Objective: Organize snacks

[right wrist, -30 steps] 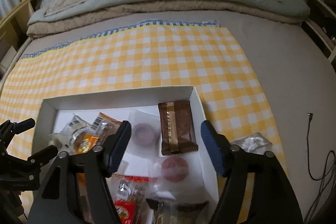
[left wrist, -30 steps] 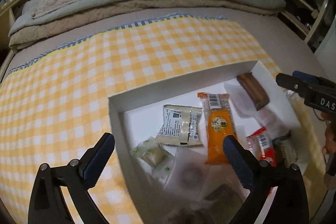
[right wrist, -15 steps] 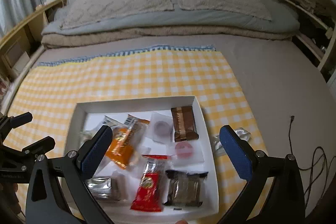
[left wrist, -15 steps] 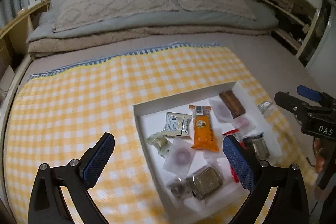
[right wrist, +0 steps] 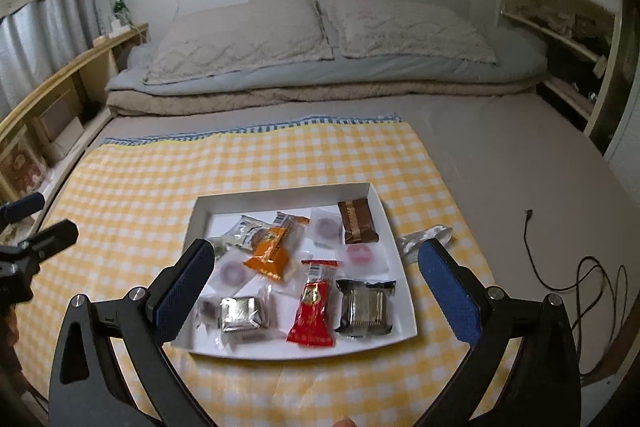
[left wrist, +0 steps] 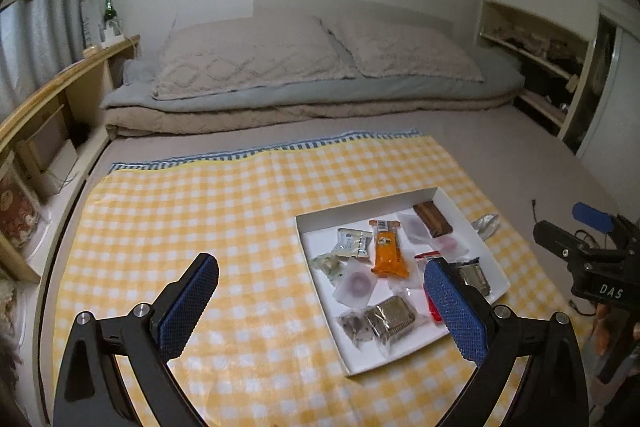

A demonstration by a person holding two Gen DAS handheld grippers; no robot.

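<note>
A white shallow box (right wrist: 407,311) (left wrist: 502,281) lies on a yellow checked cloth (right wrist: 132,187) on a bed. It holds several wrapped snacks: an orange packet (right wrist: 272,251) (left wrist: 387,251), a red packet (right wrist: 314,307), a brown bar (right wrist: 357,221) (left wrist: 432,217), silver foil packs (right wrist: 240,313) and clear round-biscuit packs. One clear wrapper (right wrist: 426,237) (left wrist: 486,225) lies outside the box, right of it. My right gripper (right wrist: 320,299) is open and empty, raised above the box. My left gripper (left wrist: 320,311) is open and empty, raised above the box's left edge.
Pillows (right wrist: 248,31) and folded blankets lie at the head of the bed. A wooden shelf (right wrist: 60,87) runs along the left. A black cable (right wrist: 560,267) lies on the grey sheet at the right. Shelves (left wrist: 536,67) stand at the far right.
Both grippers have pulled up and back from the box, so the whole bed shows now. The right gripper's fingers have opened wider. The snacks have not moved.
</note>
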